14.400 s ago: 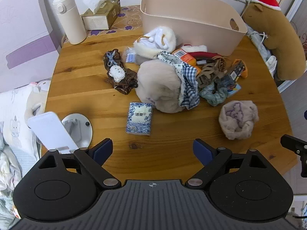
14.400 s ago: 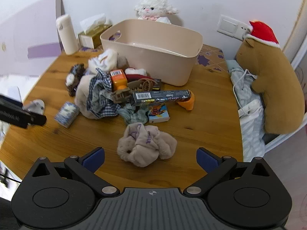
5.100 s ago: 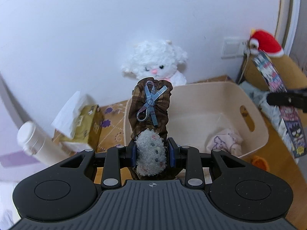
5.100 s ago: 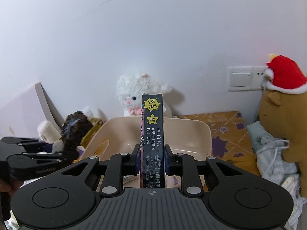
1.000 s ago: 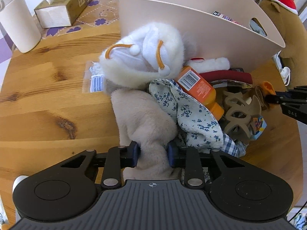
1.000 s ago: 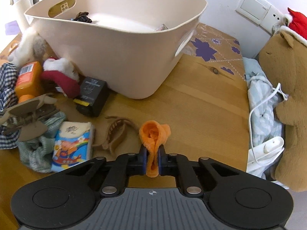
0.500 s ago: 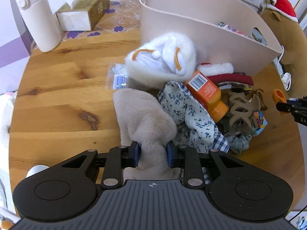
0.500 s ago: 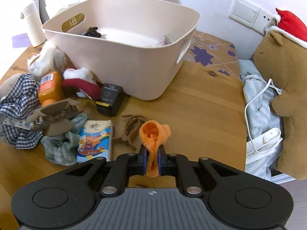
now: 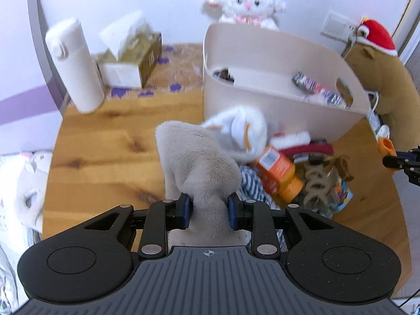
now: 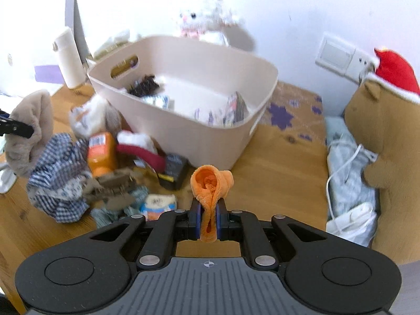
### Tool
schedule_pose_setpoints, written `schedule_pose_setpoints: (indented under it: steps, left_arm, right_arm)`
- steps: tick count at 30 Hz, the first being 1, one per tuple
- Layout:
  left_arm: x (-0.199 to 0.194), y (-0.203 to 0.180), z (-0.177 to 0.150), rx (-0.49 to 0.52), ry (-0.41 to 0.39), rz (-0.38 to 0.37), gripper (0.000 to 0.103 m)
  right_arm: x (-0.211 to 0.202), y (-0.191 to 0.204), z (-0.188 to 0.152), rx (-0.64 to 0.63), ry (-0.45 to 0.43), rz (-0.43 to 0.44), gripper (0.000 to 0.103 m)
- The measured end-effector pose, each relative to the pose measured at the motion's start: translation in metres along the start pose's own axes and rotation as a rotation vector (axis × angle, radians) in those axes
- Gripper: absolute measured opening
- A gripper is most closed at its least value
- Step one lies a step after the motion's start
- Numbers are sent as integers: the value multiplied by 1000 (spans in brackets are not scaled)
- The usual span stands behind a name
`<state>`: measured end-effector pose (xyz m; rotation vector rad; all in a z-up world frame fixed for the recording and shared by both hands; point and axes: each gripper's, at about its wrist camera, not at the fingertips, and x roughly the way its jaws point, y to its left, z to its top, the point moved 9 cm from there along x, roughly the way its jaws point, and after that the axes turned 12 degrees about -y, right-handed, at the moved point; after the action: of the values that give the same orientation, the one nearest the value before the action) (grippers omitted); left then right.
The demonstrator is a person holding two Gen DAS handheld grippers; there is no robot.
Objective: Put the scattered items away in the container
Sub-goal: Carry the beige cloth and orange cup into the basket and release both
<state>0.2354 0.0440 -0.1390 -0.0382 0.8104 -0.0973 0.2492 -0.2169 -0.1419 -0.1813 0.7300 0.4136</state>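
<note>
Both tongs loaded: left gripper [image 9: 209, 211] pinches the beige plush cloth [image 9: 195, 157], right gripper [image 10: 208, 218] pinches the orange cloth [image 10: 211, 183].
Carry each high over the near rim of the beige tub [image 10: 210, 128] at twelve o'clock, so that trailing fabric clears the clutter, before letting go.

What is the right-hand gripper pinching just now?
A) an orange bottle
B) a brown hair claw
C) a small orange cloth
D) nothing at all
C: in the right wrist view the right gripper has its jaws shut on the small orange cloth, which bulges out above them, while the orange bottle lies in the pile on the table.
</note>
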Motion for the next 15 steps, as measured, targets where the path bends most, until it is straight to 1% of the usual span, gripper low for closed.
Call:
schedule_pose_setpoints:
  steps: [5, 10, 15]
  left_arm:
    - [-12, -7, 30, 21, -54, -34, 27]
    - [-23, -17, 65, 62, -109, -65, 27]
    - [-25, -31, 95, 115, -159, -87, 27]
  right_arm:
    - [-12, 3, 25, -25, -48, 11, 11]
    - [-21, 2, 54, -50, -94, 21, 11]
    - [-23, 1, 83, -71, -141, 21, 11]
